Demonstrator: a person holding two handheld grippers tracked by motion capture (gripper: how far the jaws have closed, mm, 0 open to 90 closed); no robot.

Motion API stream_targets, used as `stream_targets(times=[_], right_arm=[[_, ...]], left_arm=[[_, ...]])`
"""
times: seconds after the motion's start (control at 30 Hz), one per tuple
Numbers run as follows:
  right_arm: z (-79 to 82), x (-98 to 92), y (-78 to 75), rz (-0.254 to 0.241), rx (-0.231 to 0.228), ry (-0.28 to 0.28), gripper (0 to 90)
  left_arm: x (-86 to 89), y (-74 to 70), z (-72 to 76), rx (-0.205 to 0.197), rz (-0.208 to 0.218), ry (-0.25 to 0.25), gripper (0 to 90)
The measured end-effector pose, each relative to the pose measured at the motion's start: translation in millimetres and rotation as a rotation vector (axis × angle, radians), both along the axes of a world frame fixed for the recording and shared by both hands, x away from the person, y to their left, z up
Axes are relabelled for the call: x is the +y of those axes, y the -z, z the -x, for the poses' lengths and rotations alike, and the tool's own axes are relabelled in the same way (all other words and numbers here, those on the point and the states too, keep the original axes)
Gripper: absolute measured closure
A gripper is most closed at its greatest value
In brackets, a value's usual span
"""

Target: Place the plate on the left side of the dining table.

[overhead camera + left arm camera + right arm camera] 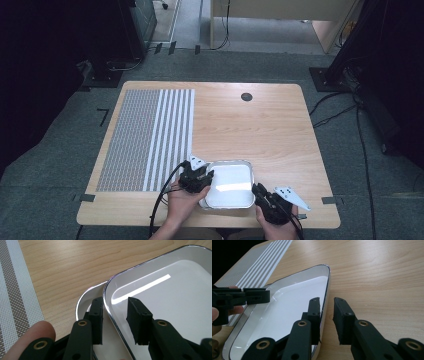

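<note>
Apparently separating stacked trays: left gripper [115,322] fingers straddle the upper white tray [175,297] rim, apart; right gripper [327,320] fingers apart astride its rim; next, both must close

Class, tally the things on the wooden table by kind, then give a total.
White rectangular metal-rimmed trays, stacked, top tray, lower tray: 2
Grey-and-white striped woven placemat: 1
Black handheld grippers, left, right: 2
Total: 5

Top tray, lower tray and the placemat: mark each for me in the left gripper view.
Top tray [175,300]: left gripper view, on its white floor.
Lower tray [86,296]: left gripper view, on the rim corner peeking out beneath the top one.
Placemat [17,290]: left gripper view, on its striped weave.
</note>
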State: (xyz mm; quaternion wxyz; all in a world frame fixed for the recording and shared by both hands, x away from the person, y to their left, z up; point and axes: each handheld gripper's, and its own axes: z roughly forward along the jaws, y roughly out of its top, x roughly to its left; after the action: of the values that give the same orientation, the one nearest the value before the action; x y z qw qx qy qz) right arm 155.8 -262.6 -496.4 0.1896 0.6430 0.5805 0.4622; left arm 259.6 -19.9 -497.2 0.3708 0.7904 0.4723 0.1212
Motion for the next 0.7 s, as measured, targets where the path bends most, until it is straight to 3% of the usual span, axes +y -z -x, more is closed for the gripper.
stream_targets(times=[0.2,0.23,0.33,0.7], right_arm=[[1.1,3.9,2.2,0.021,0.019,-0.005,76.7],[2.1,7.8,3.4,0.058,0.021,-0.007,77.5],[2.7,11.0,4.5,0.077,0.022,-0.005,78.3],[0.9,11.2,7.4,0.044,0.043,0.000,84.9]], left_arm=[[-0.3,0.6,-1.0,0.005,-0.001,0.000,67.9],[-0.5,0.9,-1.1,0.004,-0.004,0.002,68.0],[-0.4,1.7,-1.1,0.003,-0.015,0.005,69.3],[1.1,-0.6,0.4,-0.011,-0.006,0.002,70.8]])
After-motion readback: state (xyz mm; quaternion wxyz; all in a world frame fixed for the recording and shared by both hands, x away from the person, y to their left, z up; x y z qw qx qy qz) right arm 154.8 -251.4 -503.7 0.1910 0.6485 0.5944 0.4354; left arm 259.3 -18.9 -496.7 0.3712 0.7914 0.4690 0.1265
